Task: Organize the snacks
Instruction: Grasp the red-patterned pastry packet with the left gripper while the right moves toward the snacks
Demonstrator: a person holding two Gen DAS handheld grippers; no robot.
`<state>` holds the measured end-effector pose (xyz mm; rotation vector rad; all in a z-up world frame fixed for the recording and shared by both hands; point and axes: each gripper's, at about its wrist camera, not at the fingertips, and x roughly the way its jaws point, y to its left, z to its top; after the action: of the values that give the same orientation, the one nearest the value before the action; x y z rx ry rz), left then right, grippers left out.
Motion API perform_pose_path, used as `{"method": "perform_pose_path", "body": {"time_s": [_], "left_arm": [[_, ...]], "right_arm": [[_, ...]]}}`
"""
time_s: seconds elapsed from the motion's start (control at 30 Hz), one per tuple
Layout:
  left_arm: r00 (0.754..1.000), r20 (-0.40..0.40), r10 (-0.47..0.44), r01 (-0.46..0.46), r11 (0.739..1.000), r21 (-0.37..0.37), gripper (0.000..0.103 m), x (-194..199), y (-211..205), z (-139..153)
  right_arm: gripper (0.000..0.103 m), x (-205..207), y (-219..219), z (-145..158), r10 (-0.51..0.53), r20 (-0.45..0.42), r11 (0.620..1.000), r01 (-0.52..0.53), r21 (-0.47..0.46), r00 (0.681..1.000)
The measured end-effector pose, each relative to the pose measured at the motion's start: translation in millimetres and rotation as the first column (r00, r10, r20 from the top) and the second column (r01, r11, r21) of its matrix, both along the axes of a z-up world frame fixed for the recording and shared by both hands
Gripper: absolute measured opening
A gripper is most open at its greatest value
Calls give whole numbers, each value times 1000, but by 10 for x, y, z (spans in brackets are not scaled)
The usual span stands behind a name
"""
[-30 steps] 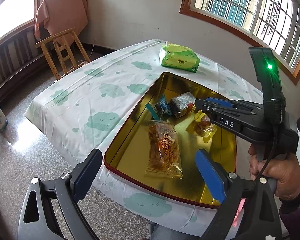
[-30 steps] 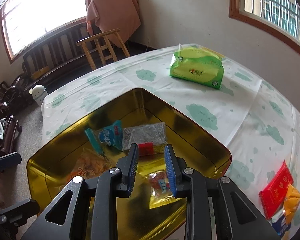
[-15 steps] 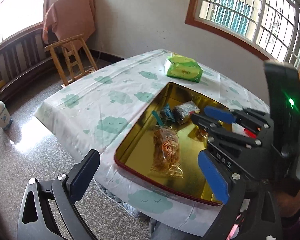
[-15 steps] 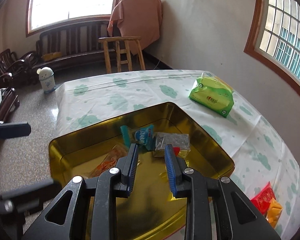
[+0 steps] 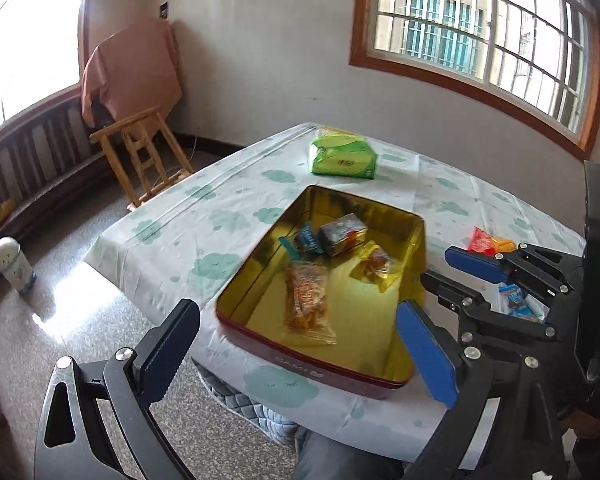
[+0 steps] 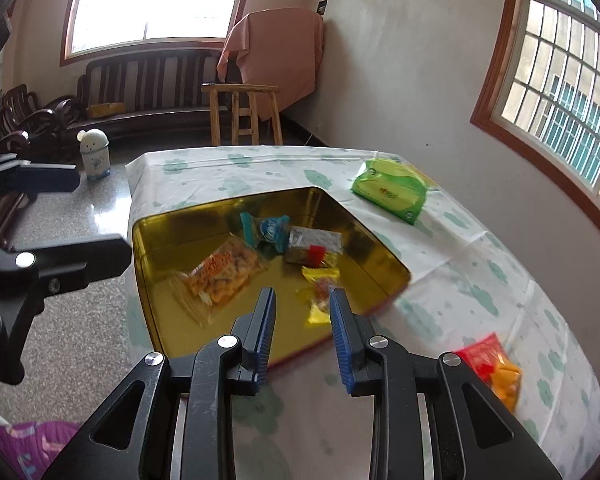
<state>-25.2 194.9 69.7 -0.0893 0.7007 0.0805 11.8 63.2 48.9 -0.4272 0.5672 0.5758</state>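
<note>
Left gripper [image 5: 300, 344] is pointing forward and downward, its jaws standing wide apart with nothing between the pads. Right gripper [image 6: 302, 300] is tilting downward likewise, its blue-padded fingers [image 6: 340, 334] sitting close together with only a narrow gap, nothing gripped. Both are hanging in the air, touching nothing.

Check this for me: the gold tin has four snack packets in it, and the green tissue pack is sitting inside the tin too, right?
Not quite. The gold tin does hold four snack packets, but the green tissue pack is not inside it. It lies on the cloud-print tablecloth beyond the tin's far corner, clear of the rim. The right wrist view shows this, and the left wrist view agrees.
</note>
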Motion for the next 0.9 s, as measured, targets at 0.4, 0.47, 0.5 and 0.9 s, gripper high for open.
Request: {"method": "perform_pose_path", "body": {"time_s": [0.4, 0.47, 0.5, 0.9], "left_arm": [[971, -31, -236, 237, 972, 6, 97, 63, -978, 11], [960, -47, -275, 276, 961, 7, 97, 82, -1163, -53], [954, -60, -294, 295, 955, 7, 97, 108, -1250, -93], [865, -238, -443, 432, 897, -98, 93, 601, -2061, -583]], "right_arm": [[35, -549, -1244, -103, -75, 34, 997, 74, 24, 997], [35, -602, -1494, -165, -113, 18, 993, 112, 25, 993], [35, -632, -1589, -193, -128, 10, 991, 128, 26, 992], [35, -773, -2472, -494, -298, -52, 952, 301, 58, 953]]}}
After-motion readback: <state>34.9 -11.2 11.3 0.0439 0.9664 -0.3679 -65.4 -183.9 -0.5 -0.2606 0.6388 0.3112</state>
